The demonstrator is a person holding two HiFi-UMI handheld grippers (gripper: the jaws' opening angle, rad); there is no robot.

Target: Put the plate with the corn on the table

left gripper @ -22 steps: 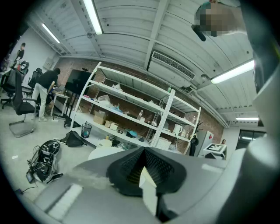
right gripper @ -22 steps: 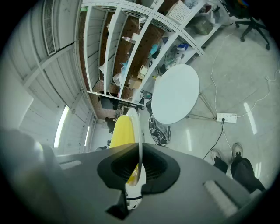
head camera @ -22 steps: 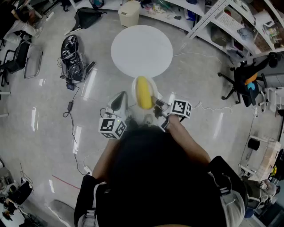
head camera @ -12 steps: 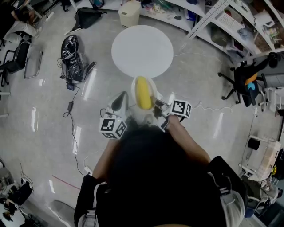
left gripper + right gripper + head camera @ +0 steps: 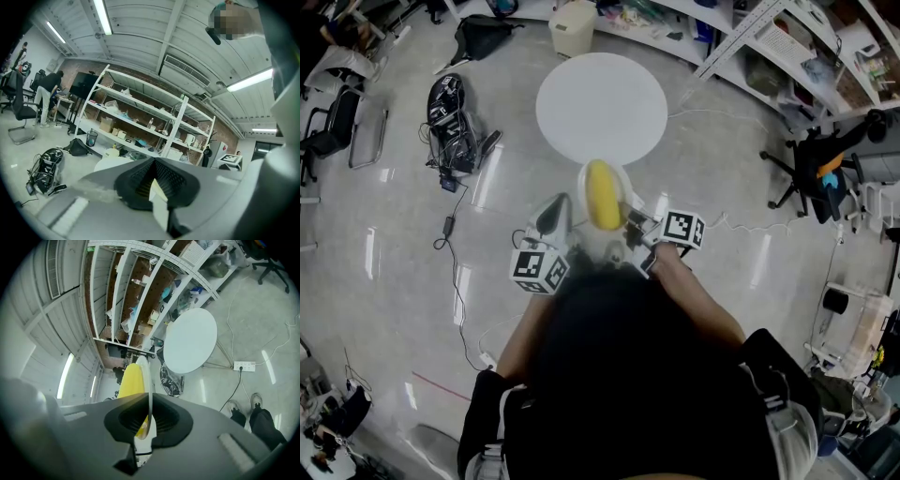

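Over the floor, just short of the table: the plate is held in the air, not yet set down.
Corn: yellow, laid lengthwise on the plate.
Left gripper: clenched on the plate's near left edge; a pale sliver of the plate is pinched between its jaws.
Right gripper: clamped on the near right edge; the plate is seen edge-on between the jaws.
Table: round and white, ahead of both grippers.
Cables: heaped on the floor, left of the table.
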